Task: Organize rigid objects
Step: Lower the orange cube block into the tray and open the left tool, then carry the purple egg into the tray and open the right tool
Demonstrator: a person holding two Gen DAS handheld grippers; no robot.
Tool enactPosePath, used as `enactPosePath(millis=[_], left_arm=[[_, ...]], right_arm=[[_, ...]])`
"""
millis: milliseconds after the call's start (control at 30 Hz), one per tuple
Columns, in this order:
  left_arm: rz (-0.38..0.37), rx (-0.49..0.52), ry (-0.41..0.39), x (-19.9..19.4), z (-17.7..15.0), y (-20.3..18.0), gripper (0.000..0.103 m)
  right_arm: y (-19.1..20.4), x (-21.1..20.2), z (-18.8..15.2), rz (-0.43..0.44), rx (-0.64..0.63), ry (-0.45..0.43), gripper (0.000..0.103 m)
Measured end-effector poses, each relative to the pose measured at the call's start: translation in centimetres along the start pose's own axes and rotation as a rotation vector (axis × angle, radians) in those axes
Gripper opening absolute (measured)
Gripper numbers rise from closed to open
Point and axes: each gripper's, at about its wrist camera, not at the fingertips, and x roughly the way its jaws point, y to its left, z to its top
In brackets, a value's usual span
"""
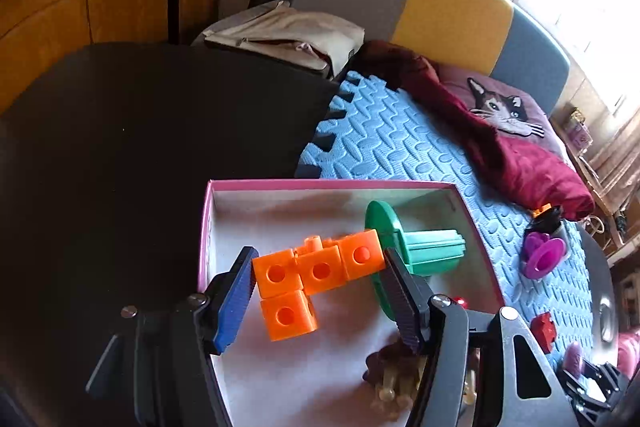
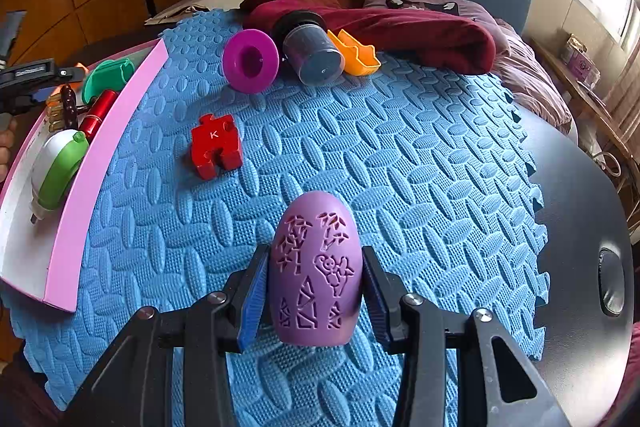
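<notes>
My left gripper part-open, pads clamped on orange plastic cube cluster, held over pink-rimmed cardboard box; green plastic spool lies in box behind it. My right gripper narrowly open, pads gripping lilac carved plastic egg on blue foam mat; red puzzle-piece block, magenta plastic cup beyond

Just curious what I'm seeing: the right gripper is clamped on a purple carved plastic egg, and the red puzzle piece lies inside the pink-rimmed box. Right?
Not quite. The red puzzle piece lies on the blue foam mat, outside the pink-rimmed box, as the right wrist view shows. The right gripper is clamped on the purple carved plastic egg.
</notes>
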Motion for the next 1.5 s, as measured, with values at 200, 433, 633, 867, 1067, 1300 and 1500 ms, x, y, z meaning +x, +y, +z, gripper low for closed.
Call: enactPosePath(millis=[200,433,633,867,1067,1300,1500], left_arm=[[0.012,0.025,-0.030,-1.5,-1.1,-0.1,0.069],[0.013,0.067,-0.071,-5.3,-4.2,-0.7,0.069],[0.033,0.071,-0.070,-7.7,-7.0,-1.0,0.071],[0.066,0.113,-0.089,-9.6,-9.6,-1.7,0.071],[0.078,0.125,-0.105,-10.6,-10.5,-1.6,0.077],[0.093,0.119,-0.099,-10.9,-10.9,-1.2,0.077],[0.162,0.159,-0.140,-11.5,-11.2,-1.3,0.077]], right_arm=[[-0.4,0.2,0.2,0.025,0.024,0.010,0.044],[-0.4,0.2,0.1,0.022,0.026,0.002,0.045],[-0.1,0.1,-0.1,0.008,0.008,-0.013,0.044],[0.3,0.0,-0.1,-0.012,-0.020,-0.019,0.044],[-0.3,0.2,0.1,0.016,0.024,0.003,0.044],[0.5,-0.1,0.0,-0.024,-0.023,-0.014,0.044],[0.8,-0.2,0.0,-0.040,-0.044,-0.022,0.044]])
